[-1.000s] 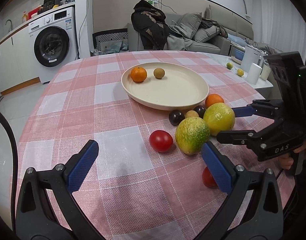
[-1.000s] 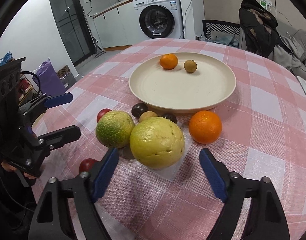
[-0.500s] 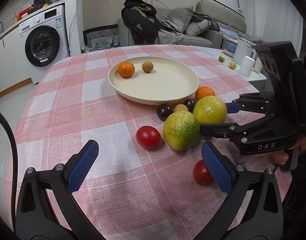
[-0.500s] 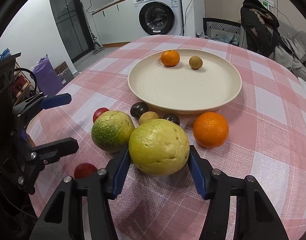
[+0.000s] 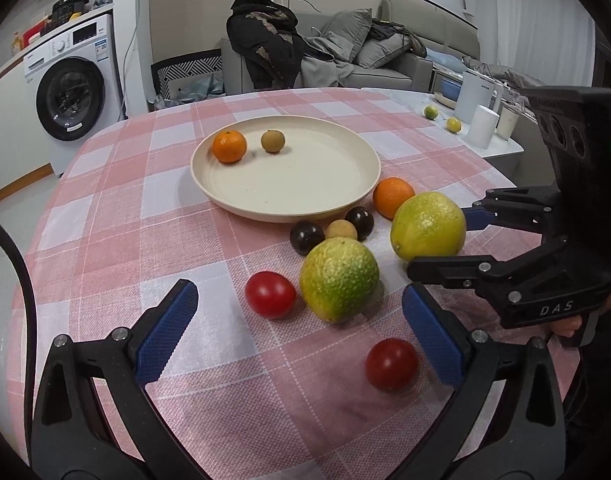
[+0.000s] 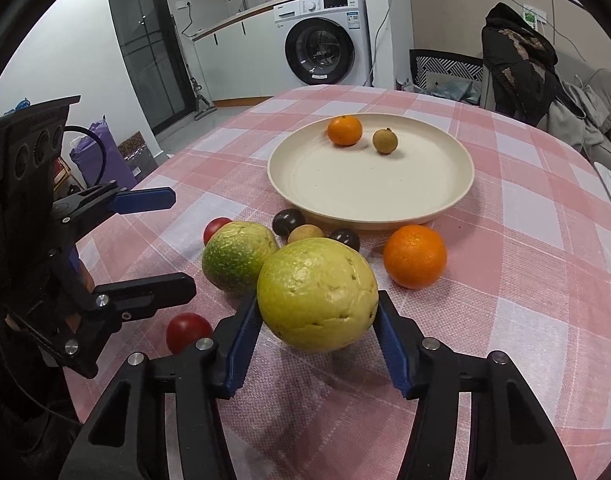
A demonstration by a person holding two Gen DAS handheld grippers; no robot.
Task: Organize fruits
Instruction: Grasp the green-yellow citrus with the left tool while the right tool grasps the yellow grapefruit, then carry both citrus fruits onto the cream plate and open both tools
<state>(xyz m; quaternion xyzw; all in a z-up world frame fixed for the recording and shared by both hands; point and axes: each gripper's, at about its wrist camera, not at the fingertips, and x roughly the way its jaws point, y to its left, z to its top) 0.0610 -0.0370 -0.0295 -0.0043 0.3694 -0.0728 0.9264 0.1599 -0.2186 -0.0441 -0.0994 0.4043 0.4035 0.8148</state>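
My right gripper (image 6: 317, 309) is shut on a large yellow-green fruit (image 6: 317, 292), blue pads pressed to both its sides, with a shadow beneath it. From the left wrist view the same fruit (image 5: 427, 232) sits between the right gripper's fingers. My left gripper (image 5: 300, 300) stands open low over the cloth, nothing between its pads. Just ahead of it lie a green fruit (image 5: 339, 280) and two red tomatoes (image 5: 270, 294) (image 5: 391, 364). The cream plate (image 5: 209, 184) holds a small orange (image 5: 229, 146) and a brown longan (image 5: 272, 141).
An orange (image 5: 393, 197), two dark plums (image 5: 306, 237) (image 5: 359, 219) and a tan longan (image 5: 340, 230) lie by the plate's near rim. A side table (image 5: 501, 148) with cups and small limes stands at the right. A washing machine (image 5: 75, 96) and a sofa (image 5: 369, 64) are behind.
The right gripper's jaws came together onto the yellow-green fruit, which now sits a little higher between them. The left gripper stayed open and hardly moved.
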